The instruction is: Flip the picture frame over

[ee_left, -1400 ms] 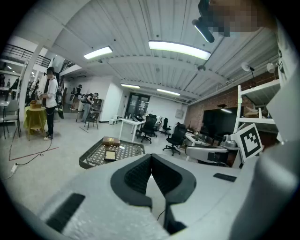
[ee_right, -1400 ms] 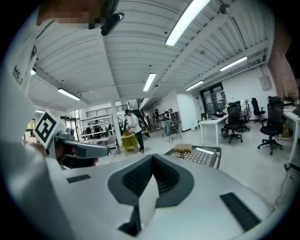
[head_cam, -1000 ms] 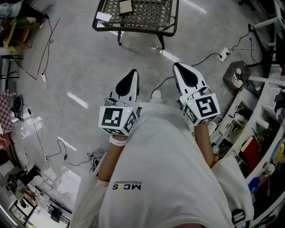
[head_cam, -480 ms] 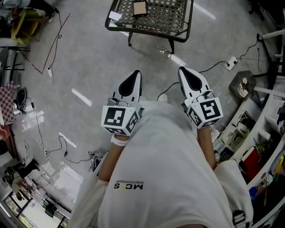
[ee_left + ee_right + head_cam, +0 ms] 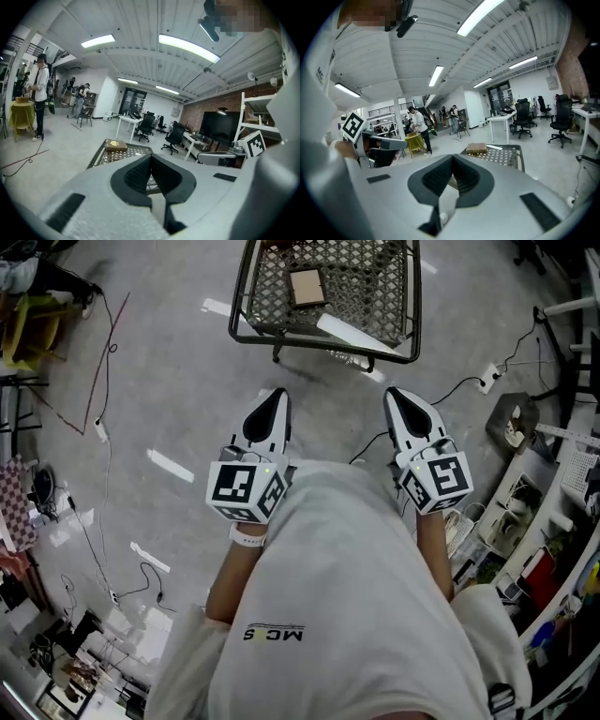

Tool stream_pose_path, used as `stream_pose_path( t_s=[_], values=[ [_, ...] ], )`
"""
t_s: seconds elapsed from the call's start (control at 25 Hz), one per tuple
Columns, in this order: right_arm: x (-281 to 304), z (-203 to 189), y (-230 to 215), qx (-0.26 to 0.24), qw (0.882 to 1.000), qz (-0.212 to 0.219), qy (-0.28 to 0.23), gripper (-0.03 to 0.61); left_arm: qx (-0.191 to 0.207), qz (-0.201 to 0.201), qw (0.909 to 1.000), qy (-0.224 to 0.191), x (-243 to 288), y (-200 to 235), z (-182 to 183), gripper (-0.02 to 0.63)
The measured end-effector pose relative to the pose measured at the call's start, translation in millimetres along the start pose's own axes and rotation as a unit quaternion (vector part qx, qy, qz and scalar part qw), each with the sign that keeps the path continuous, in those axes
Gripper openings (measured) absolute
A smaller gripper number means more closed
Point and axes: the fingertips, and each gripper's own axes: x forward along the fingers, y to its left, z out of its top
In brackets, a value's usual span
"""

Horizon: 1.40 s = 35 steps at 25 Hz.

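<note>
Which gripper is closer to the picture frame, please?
Left, slightly. The left gripper sits short of the picture frame, nearly in line; the right gripper is off to its right.

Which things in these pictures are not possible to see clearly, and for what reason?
Picture frame: which face is up cannot be told; it is too small in the head view and nearly edge-on in both gripper views.
Mesh table: its far end is cut off by the head view's top edge.
White strip on the table: too small to identify.

shirt | upside-down print | reads perhaps "MC S"
</note>
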Motion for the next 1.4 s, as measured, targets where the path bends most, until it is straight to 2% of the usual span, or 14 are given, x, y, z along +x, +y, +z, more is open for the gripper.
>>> stream_pose_path(
  t_s=[0.28, 0.4, 0.52, 0.8, 1.08, 1.28, 1.4],
  values=[
    [108.5, 39.7, 26.1, 0.025, 0.998, -0.059, 0.018, 0.017, 0.002, -0.049, 0.9987, 0.014, 26.4, 117.9, 68.3, 0.025],
    [149.7, 64.1, 43.4, 0.026, 0.996, -0.084, 0.014, 0.017, -0.002, -0.062, 0.9978, 0.023, 33.3, 171.7, 88.9, 0.025],
    [177.1, 84.6, 54.7, 0.028, 0.994, -0.106, 0.0, 0.017, 0.004, -0.078, 0.9964, 0.031, 44.0, 205.5, 100.8, 0.025],
    [199.5, 91.7, 56.8, 0.035, 0.992, -0.121, 0.005, 0.017, -0.004, -0.107, 0.9935, 0.039, 67.5, 212.2, 107.9, 0.025],
    [233.7, 96.4, 54.3, 0.031, 0.995, -0.091, 0.012, 0.017, 0.0, -0.113, 0.9929, 0.038, 99.2, 211.3, 124.0, 0.025],
    [259.4, 97.1, 50.3, -0.011, 0.997, -0.075, 0.02, 0.017, 0.011, -0.111, 0.9929, 0.042, 118.3, 217.7, 130.8, 0.025],
    [264.8, 93.8, 40.2, 0.006, 0.997, -0.072, 0.025, 0.017, 0.016, -0.114, 0.9921, 0.051, 126.8, 213.3, 129.8, 0.025]
  ],
)
